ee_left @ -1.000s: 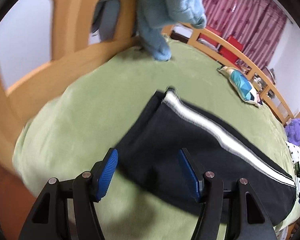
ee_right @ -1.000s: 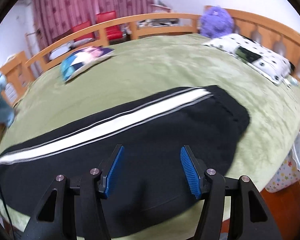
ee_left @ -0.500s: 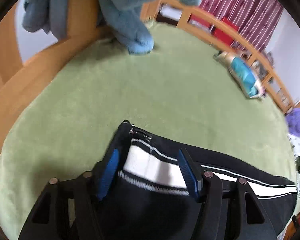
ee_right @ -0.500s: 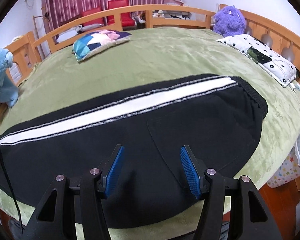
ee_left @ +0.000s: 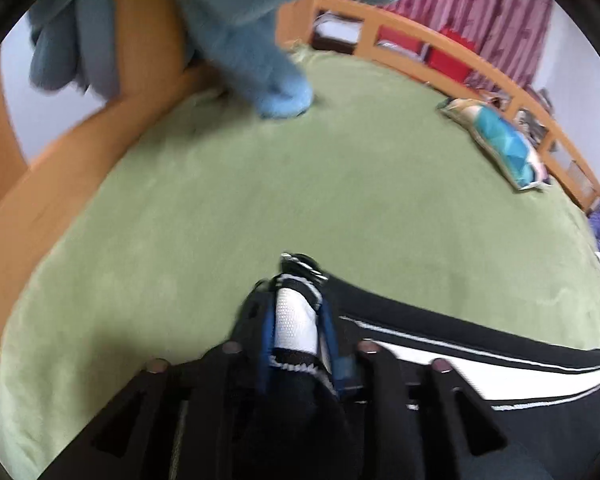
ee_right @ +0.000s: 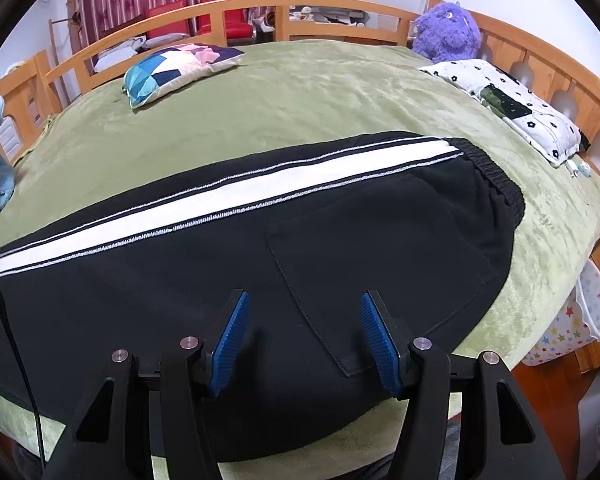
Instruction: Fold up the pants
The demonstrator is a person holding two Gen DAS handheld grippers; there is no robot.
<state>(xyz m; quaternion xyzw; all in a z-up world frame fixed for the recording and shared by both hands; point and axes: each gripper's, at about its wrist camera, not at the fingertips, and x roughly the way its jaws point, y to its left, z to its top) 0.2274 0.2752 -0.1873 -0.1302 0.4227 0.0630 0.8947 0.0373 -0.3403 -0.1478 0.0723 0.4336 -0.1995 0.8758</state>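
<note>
The black pants lie flat across the green bed. The left claw pinches their white-striped hem; the right claw hovers agape above the seat.

We see our left gripper clamped on the cuff end of the black pants, the white side stripe bunched between the blue pads. The rest of the pants trails off to the claw's right across the green blanket. Far ahead of the claw a blue plush toy leans on the wooden bed rail; ahead and right lies a patterned cushion.
</note>
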